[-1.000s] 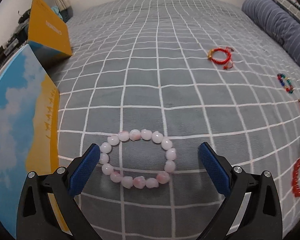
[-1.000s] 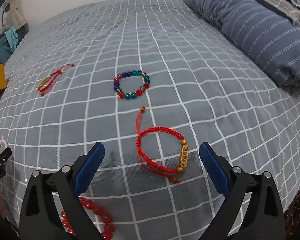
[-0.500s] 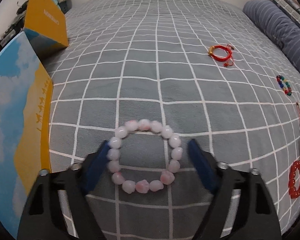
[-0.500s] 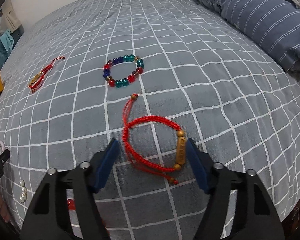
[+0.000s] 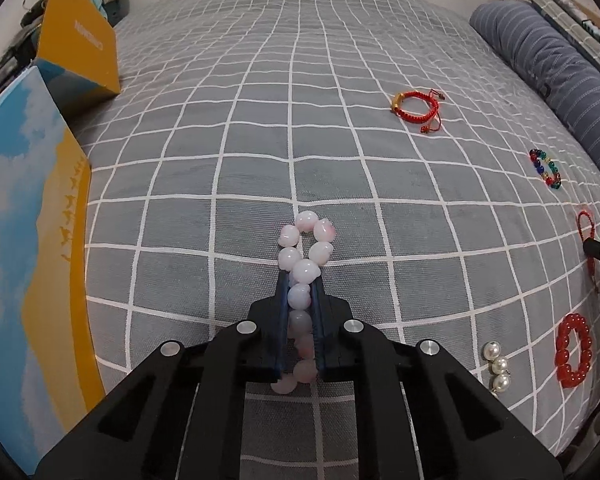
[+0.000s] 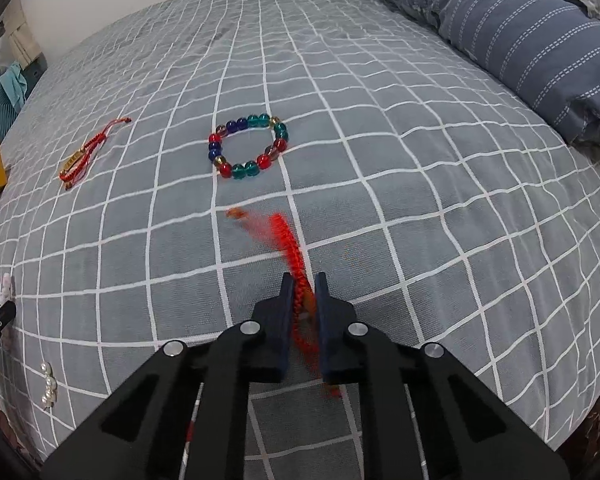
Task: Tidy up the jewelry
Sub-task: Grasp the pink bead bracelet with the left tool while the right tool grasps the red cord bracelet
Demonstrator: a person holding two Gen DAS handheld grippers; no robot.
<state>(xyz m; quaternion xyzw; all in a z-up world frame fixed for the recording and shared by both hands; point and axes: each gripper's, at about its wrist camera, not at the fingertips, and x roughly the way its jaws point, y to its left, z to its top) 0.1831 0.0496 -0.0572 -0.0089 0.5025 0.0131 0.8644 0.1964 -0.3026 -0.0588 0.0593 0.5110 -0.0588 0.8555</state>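
At the far left a blue-and-yellow box (image 5: pixel 32 240) stands on the checked bed (image 5: pixel 260 120). The left gripper (image 5: pixel 300 280) has its fingers pinched tight on the pink bead bracelet (image 5: pixel 306 248), squeezed into a narrow loop. Farther right lie a pearl piece (image 5: pixel 497 364) and a red bead bracelet (image 5: pixel 574 350). The right gripper (image 6: pixel 302 280) has its fingers clamped on a red cord bracelet (image 6: pixel 290 246), with the multicoloured bead bracelet (image 6: pixel 248 146) beyond.

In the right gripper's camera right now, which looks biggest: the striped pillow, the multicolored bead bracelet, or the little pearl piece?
1. Striped pillow, by far the largest.
2. Multicolored bead bracelet.
3. Pearl piece, smallest.

The pearl piece sits at the distorted fisheye edge, so its look is less sure, but the order holds.
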